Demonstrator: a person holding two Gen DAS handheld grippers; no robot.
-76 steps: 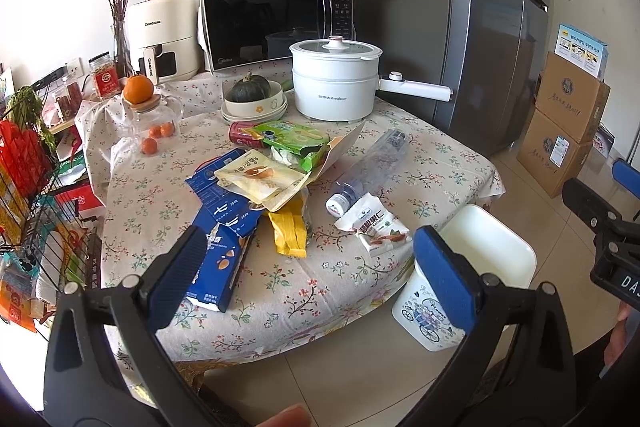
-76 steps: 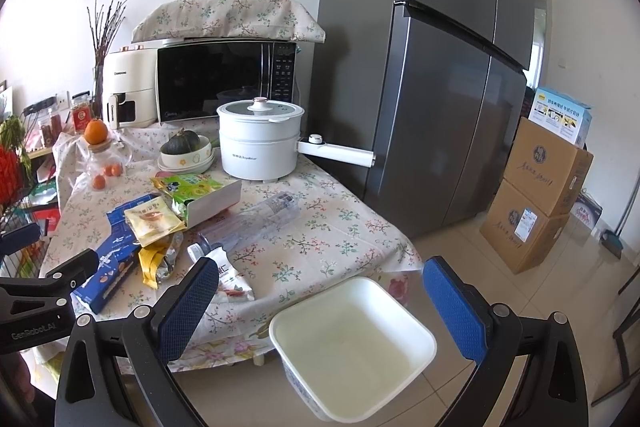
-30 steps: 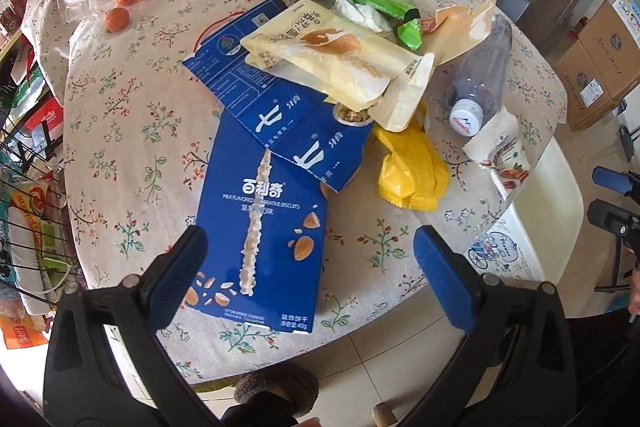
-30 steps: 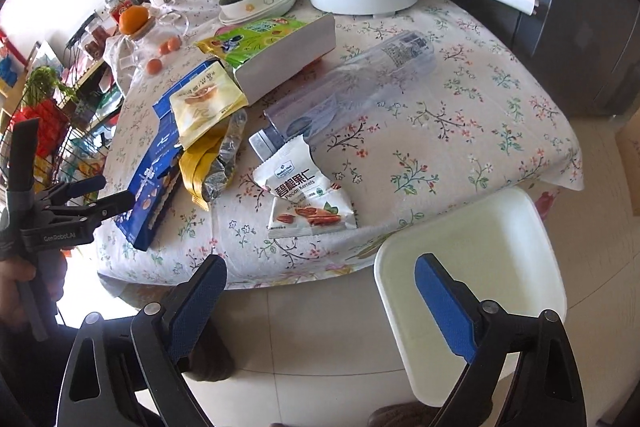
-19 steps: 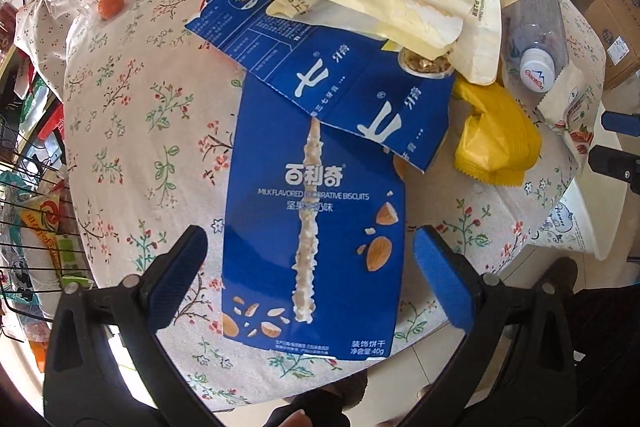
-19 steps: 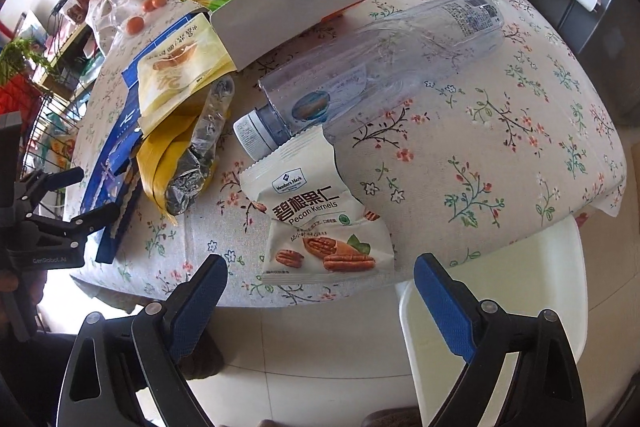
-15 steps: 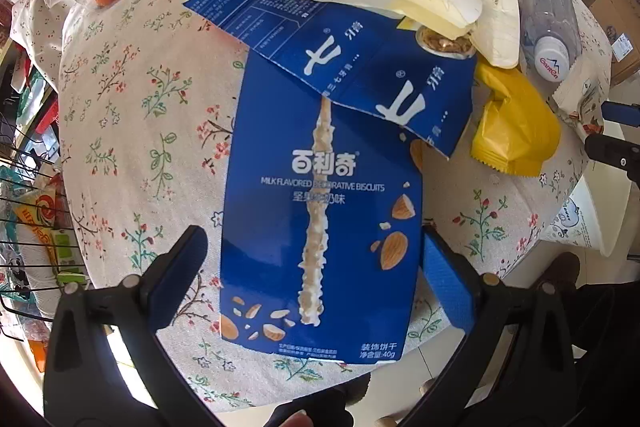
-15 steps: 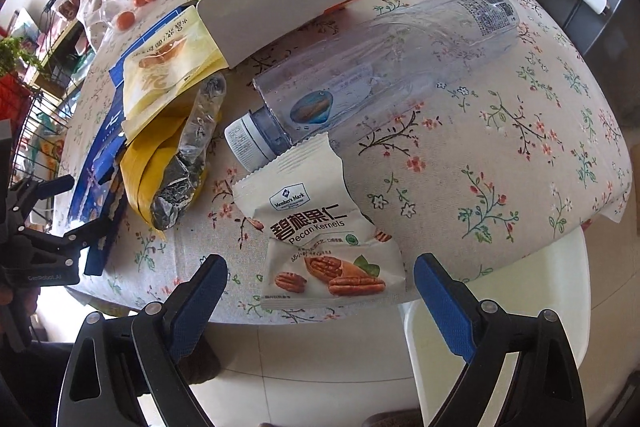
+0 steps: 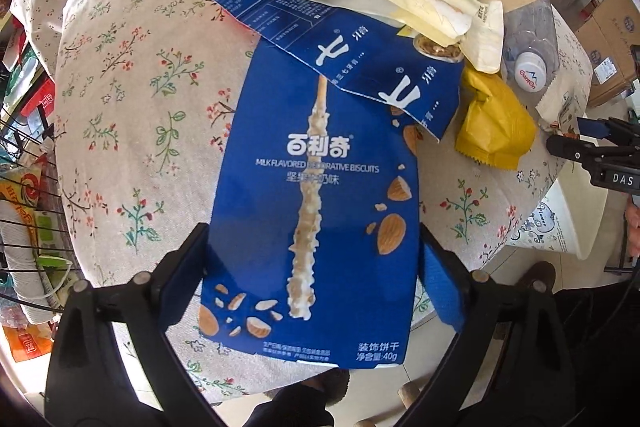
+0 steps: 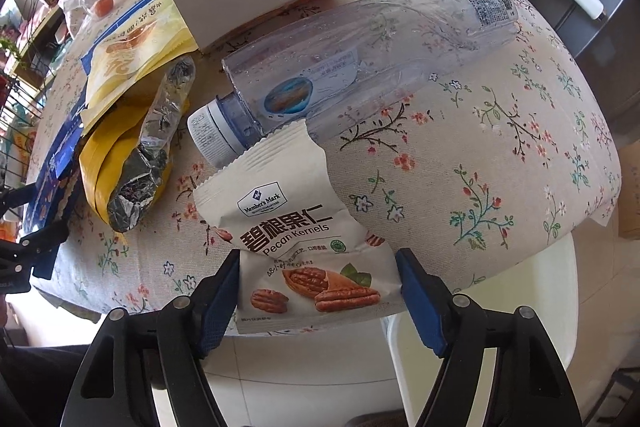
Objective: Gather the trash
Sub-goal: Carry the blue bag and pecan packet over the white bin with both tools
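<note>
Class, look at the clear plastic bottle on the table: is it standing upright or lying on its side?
Lying on its side. The bottle stretches flat across the tablecloth, its capped neck pointing sideways towards the pecan packet.

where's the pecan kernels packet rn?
Right wrist view: the white pecan kernels packet lies at the near table edge between the right gripper jaws, its torn top against the clear plastic bottle's white cap.

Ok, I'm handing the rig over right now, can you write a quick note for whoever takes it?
Left gripper: jaws just closing, straddling the blue biscuit box, not yet gripped.
Right gripper: jaws just closing around the pecan packet, not clearly clamped.
White bin stands on the floor beside the table edge, nothing visible in it.
Done: nothing binned.
Left: the box, the packet, the plastic bottle, the yellow wrapper and the other wrappers.
</note>
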